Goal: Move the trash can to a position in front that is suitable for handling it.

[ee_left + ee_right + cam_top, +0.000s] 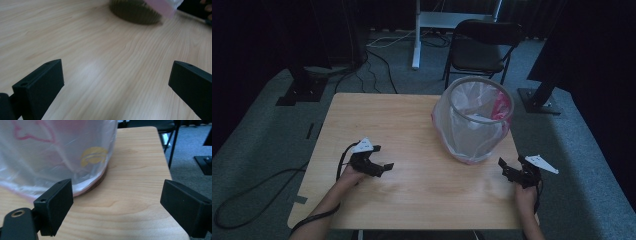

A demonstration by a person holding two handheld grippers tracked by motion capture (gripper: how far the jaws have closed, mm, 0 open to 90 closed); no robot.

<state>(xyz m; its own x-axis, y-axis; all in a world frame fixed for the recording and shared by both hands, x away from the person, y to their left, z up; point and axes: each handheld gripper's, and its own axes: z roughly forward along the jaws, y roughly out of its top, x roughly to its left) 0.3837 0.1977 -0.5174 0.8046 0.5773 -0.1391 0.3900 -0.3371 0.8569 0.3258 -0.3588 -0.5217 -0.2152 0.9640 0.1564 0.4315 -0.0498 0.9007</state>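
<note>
Flanking the lined bin

Both grippers rest wide open, holding nothing. Left gripper (379, 162) sits near the table's (412, 115) left edge, bare wood ahead. Right gripper (512, 172) hugs the right edge, just beside the bag-lined bin (473, 120) at the far right.

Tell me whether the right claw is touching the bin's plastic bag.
Apart. In the high view, bare table separates the right claw from the plastic bag; its jaws stand open.
</note>
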